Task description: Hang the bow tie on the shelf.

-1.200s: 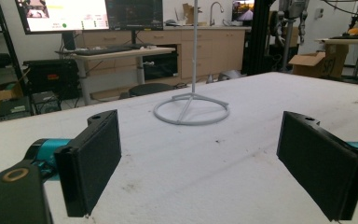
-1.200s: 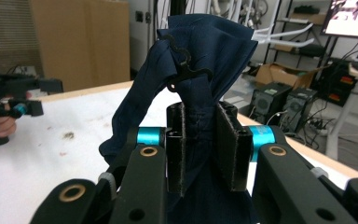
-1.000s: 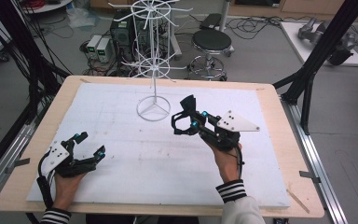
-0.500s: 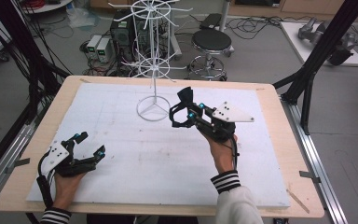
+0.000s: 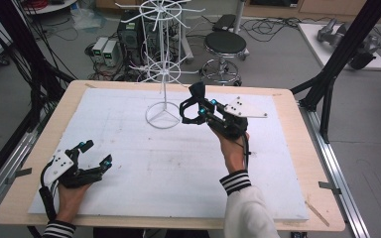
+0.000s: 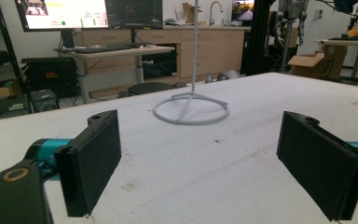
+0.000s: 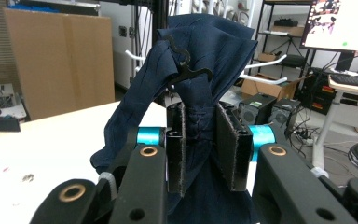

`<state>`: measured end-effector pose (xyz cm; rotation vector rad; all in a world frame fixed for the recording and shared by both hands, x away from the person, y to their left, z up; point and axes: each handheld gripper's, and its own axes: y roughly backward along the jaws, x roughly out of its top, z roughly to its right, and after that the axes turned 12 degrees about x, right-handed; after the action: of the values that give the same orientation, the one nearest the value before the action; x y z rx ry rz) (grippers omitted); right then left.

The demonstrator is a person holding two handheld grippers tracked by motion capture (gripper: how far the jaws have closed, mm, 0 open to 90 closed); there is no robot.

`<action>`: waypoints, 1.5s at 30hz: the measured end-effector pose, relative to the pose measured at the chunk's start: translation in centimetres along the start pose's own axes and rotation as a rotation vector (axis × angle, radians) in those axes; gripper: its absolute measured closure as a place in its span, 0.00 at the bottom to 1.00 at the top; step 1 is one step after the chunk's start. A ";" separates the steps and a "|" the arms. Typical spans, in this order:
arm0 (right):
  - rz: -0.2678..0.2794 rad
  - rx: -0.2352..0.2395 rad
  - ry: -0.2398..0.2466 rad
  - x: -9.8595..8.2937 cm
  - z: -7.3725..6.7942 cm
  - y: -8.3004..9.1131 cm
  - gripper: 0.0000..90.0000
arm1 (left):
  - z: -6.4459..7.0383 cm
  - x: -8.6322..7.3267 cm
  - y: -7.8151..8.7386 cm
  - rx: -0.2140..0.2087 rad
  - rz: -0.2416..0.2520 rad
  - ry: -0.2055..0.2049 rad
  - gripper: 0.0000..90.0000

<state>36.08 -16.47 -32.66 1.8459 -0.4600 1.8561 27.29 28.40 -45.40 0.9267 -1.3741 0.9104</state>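
Right hand-held gripper (image 5: 191, 106) has moved further toward the far edge of the worktop (image 5: 287, 148) since a second ago, now just beside the ring base of the white wire rack (image 5: 162, 115). Its jaws pinch a dark navy cloth (image 7: 200, 70) on a small black hanger hook (image 7: 186, 65), the cloth rising above the pads (image 7: 228, 140). Left hand-held gripper (image 5: 95, 157) unchanged: near the worktop's near left corner, jaws spread wide with nothing between them. Rack base (image 6: 191, 109) stands ahead of it, well apart. Black stool (image 5: 223, 47) on the floor beyond the far edge.
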 end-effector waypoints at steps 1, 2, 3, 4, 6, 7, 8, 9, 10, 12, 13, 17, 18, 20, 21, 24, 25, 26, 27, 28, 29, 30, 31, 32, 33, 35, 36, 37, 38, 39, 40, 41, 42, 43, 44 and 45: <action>0.004 -0.002 -0.004 0.1 0.2 -0.2 0.83 | 0.0 0.0 0.0 0.000 0.001 0.000 0.16; 0.005 -0.001 -0.006 0.2 0.3 -0.3 0.83 | 0.0 0.0 0.0 0.000 0.002 0.002 0.16; 0.004 -0.002 -0.004 0.3 0.4 -0.5 0.83 | 0.0 0.0 0.0 0.000 0.000 0.003 0.16; 0.007 -0.001 -0.004 0.4 0.5 -0.6 0.83 | 0.0 0.0 0.0 0.000 0.000 0.003 0.16; 0.011 0.000 -0.008 0.6 0.6 -0.9 0.83 | 0.0 0.0 0.0 0.000 0.001 0.005 0.16; 0.011 0.000 -0.008 0.6 0.6 -0.9 0.83 | 0.0 0.0 0.0 -0.001 0.001 0.003 0.16; 0.013 -0.002 -0.011 0.6 0.7 -1.0 0.83 | 0.0 0.0 0.0 0.000 0.001 0.004 0.16; 0.013 -0.004 -0.014 0.7 0.8 -1.2 0.83 | 0.0 0.0 0.0 0.001 0.002 0.003 0.16; 0.017 -0.006 -0.015 0.8 1.0 -1.3 0.83 | 0.0 0.0 0.0 0.001 0.003 0.002 0.16; 0.019 -0.012 -0.017 1.0 1.3 -1.6 0.83 | 0.0 0.0 0.0 0.001 0.003 0.003 0.16; 0.019 -0.012 -0.017 1.0 1.3 -1.6 0.83 | 0.0 0.0 0.0 0.001 0.003 0.004 0.16; 0.013 -0.019 -0.017 1.4 1.9 -2.3 0.83 | -0.1 0.0 0.0 0.001 0.002 0.003 0.16; 0.013 -0.019 -0.017 1.4 1.9 -2.3 0.83 | -0.1 0.0 0.0 0.000 0.002 0.003 0.16; 0.017 -0.016 -0.027 1.4 2.2 -2.7 0.83 | -0.1 0.0 0.0 0.000 0.003 0.004 0.16; 0.014 -0.021 -0.026 1.5 2.3 -2.8 0.83 | -0.1 0.0 0.0 0.000 0.003 0.005 0.16; 0.017 -0.024 -0.033 1.5 2.7 -3.5 0.83 | -0.1 0.0 0.0 0.000 0.005 0.009 0.16; 0.017 -0.024 -0.033 1.5 2.7 -3.5 0.83 | -0.1 0.0 0.0 -0.001 0.004 0.009 0.16; 0.013 -0.031 -0.039 1.2 3.2 -3.8 0.83 | -0.1 0.0 0.0 -0.001 0.004 0.009 0.16; 0.009 -0.032 -0.045 1.1 3.3 -3.9 0.83 | -0.1 0.0 0.0 0.000 0.004 0.011 0.16; 0.001 -0.034 -0.048 0.9 3.5 -4.0 0.83 | -0.1 0.0 0.0 -0.001 0.004 0.011 0.16; 0.001 -0.034 -0.048 0.9 3.5 -4.0 0.83 | -0.1 0.0 0.0 -0.001 0.004 0.011 0.16; -0.002 -0.040 -0.048 0.8 3.7 -4.1 0.83 | -0.1 0.0 0.0 0.000 0.004 0.012 0.16; -0.004 -0.042 -0.058 0.6 3.8 -4.1 0.83 | -0.1 0.0 0.0 -0.001 0.003 0.012 0.16; 0.001 -0.047 -0.063 0.4 4.1 -4.2 0.83 | -0.1 0.0 0.0 -0.001 0.003 0.012 0.16; 0.001 -0.047 -0.063 0.4 4.1 -4.2 0.83 | -0.1 0.0 0.0 -0.002 0.003 0.013 0.16; 0.002 -0.043 -0.066 0.2 4.3 -4.5 0.83 | -0.1 0.0 0.0 -0.002 0.003 0.013 0.16; 0.002 -0.043 -0.066 0.2 4.3 -4.5 0.83 | -0.1 0.0 0.0 -0.002 0.003 0.013 0.16; 0.000 -0.039 -0.072 0.2 4.3 -4.7 0.83 | -0.1 0.0 0.0 -0.002 0.003 0.013 0.16; 0.000 -0.039 -0.072 0.2 4.3 -4.7 0.83 | -0.1 0.0 0.0 -0.002 0.003 0.013 0.16; -0.006 -0.037 -0.070 0.4 4.4 -4.9 0.83 | -0.1 0.0 0.0 -0.002 0.003 0.013 0.16; -0.003 -0.036 -0.068 0.5 4.5 -5.1 0.83 | -0.1 0.0 0.0 -0.002 0.003 0.013 0.16; -0.003 -0.036 -0.068 0.5 4.5 -5.1 0.83 | -0.1 0.0 0.0 -0.002 0.003 0.014 0.16; -0.001 -0.036 -0.064 0.7 4.5 -5.2 0.83 | -0.1 0.0 0.0 -0.002 0.003 0.014 0.16; -0.002 -0.035 -0.069 0.7 4.5 -5.3 0.83 | -0.1 0.0 0.0 -0.002 0.003 0.012 0.16; -0.007 -0.034 -0.069 0.7 4.7 -5.7 0.83 | -0.1 0.0 0.0 -0.002 0.004 0.013 0.16; -0.010 -0.036 -0.073 0.7 4.7 -5.8 0.83 | -0.1 0.0 0.0 -0.002 0.003 0.012 0.16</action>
<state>43.24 -14.24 -32.38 1.8941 -0.5053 1.7669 27.32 28.55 -45.42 0.9160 -1.3663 0.9156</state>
